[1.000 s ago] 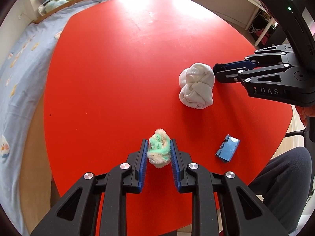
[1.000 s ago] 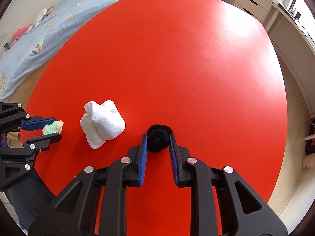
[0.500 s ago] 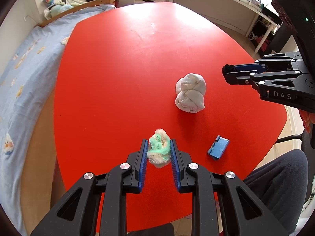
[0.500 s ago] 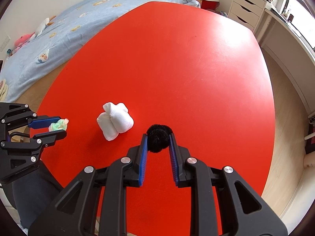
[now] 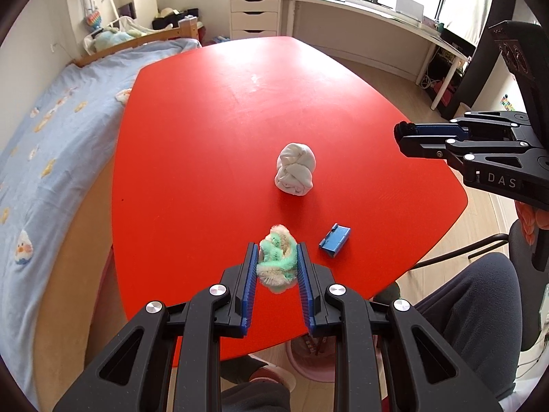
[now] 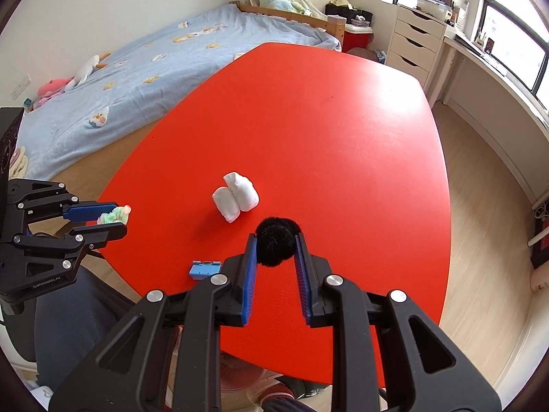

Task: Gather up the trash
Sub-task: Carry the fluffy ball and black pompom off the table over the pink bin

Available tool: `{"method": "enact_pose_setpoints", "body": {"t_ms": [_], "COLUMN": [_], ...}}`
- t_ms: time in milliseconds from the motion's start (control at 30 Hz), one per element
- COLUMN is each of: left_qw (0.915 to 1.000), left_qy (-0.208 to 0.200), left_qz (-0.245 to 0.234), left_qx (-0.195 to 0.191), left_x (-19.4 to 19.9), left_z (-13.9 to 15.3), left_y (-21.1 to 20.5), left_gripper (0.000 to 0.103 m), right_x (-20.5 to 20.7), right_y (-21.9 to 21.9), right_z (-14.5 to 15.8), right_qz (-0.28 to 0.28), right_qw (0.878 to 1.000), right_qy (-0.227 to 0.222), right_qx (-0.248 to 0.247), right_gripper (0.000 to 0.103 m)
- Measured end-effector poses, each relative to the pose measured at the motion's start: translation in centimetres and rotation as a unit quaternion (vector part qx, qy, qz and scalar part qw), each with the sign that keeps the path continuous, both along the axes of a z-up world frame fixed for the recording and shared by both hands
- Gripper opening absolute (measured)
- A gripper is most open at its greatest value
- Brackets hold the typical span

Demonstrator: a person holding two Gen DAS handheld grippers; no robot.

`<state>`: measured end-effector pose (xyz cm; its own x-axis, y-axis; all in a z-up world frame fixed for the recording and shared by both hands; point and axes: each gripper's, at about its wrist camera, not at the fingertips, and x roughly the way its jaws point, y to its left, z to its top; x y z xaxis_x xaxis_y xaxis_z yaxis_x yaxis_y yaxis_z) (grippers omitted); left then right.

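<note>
The left gripper point(image 5: 277, 261) has its jaws clamped on a green-and-cream fuzzy wad point(image 5: 276, 263), held raised. The right gripper point(image 6: 275, 244) grips a black fuzzy ball point(image 6: 276, 242), likewise aloft, alongside.

pink bin point(image 5: 310, 360) under table point(image 5: 206, 171), perhaps partly hidden

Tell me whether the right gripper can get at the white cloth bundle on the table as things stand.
Probably not yet. The right gripper has its jaws shut on a black fuzzy ball, so it has no room for the white cloth bundle. The path looks free: only bare red table lies between them.
</note>
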<state>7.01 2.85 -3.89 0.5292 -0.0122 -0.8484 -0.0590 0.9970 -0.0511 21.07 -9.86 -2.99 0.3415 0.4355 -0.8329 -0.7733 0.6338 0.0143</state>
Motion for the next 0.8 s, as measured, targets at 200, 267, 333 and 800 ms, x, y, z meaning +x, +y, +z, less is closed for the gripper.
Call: {"method": "enact_pose_setpoints", "body": {"t_ms": [200, 267, 333, 800], "left_qw": [0.9996, 0.9993, 0.999, 0.9975], "left_qy": [-0.025, -0.035, -0.043, -0.055], "left_qz": [-0.008, -0.011, -0.013, -0.019], "left_qx": [-0.002, -0.003, -0.008, -0.04], "left_x": [-2.0, -2.7, -3.4, -7.3], "left_z": [1.5, 2.0, 2.4, 2.0], "left_y": [-1.3, -1.6, -2.0, -4.0], "left_gripper": [0.022, 0.022, 0.022, 0.022], "right_x": [-3.3, -4.4, -5.5, -11.9], "right_y": [-2.3, -3.1, -3.9, -7.5], "right_z": [0.9, 1.1, 1.4, 1.1], "right_qz": [0.0, -0.003, -0.004, -0.003], "right_qw": [1.0, 0.999, 0.999, 0.998], "right_qy": [-0.009, -0.009, -0.011, -0.008], "right_qx": [0.024, 0.033, 0.042, 0.058], "right_gripper": [0.021, 0.021, 0.021, 0.021]}}
